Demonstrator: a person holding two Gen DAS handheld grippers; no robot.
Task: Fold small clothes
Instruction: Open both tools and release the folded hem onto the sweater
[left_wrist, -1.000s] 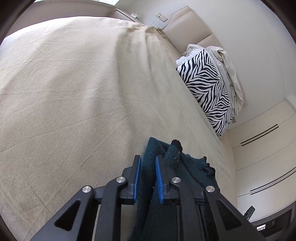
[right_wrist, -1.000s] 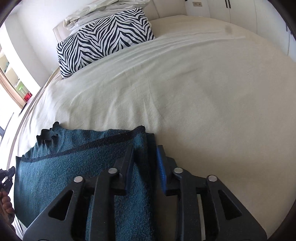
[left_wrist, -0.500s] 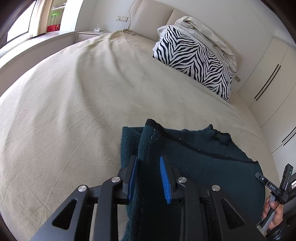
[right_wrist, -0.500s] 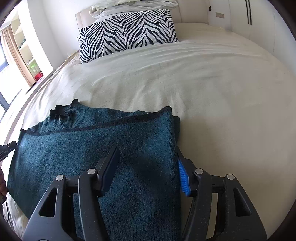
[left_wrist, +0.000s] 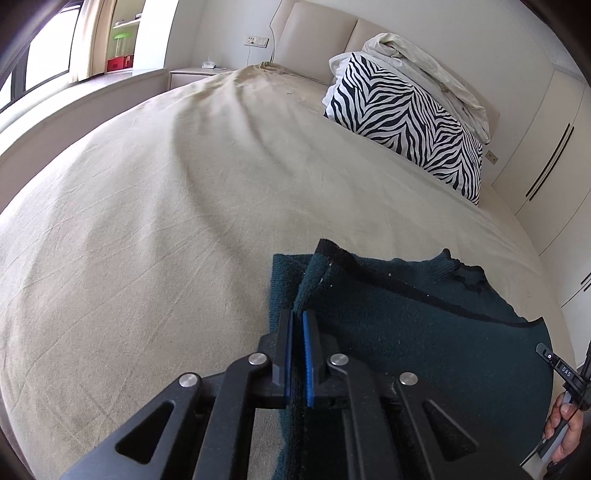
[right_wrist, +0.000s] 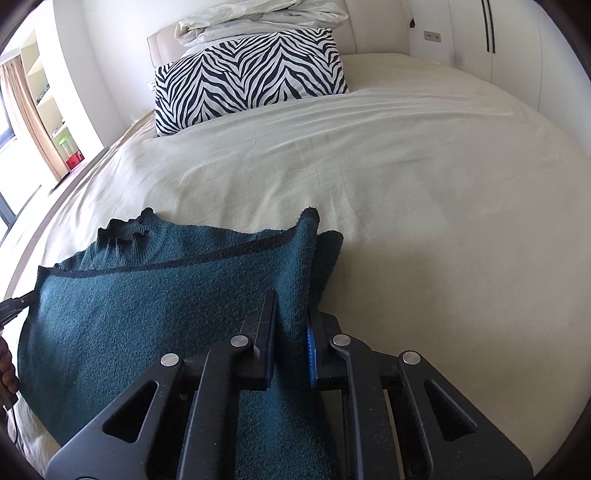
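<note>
A dark teal knit sweater (left_wrist: 406, 332) lies folded on the beige bed sheet (left_wrist: 147, 240), its collar toward the pillows. My left gripper (left_wrist: 297, 314) sits at the sweater's left edge. Its jaws are closing tight, and a raised fold of the knit is pinched between the blue pads. In the right wrist view the sweater (right_wrist: 147, 314) spreads to the left. My right gripper (right_wrist: 291, 299) is at its right edge, jaws closing hard on a ridge of fabric that stands up between the pads. A hand (left_wrist: 565, 432) holds the other gripper's handle at the lower right.
A zebra-print pillow (right_wrist: 247, 77) leans on the headboard (left_wrist: 314, 33) with crumpled pale bedding (right_wrist: 258, 18) on top. Wardrobe doors (left_wrist: 546, 147) stand to the right, and a window (left_wrist: 44, 55) and a nightstand (left_wrist: 192, 74) to the left. The bed sheet (right_wrist: 424, 184) stretches wide beyond the sweater.
Both grippers went from open around the sweater's side edges to shut on them. The pinched edges now stand up as ridges. The left view has rolled toward level.
</note>
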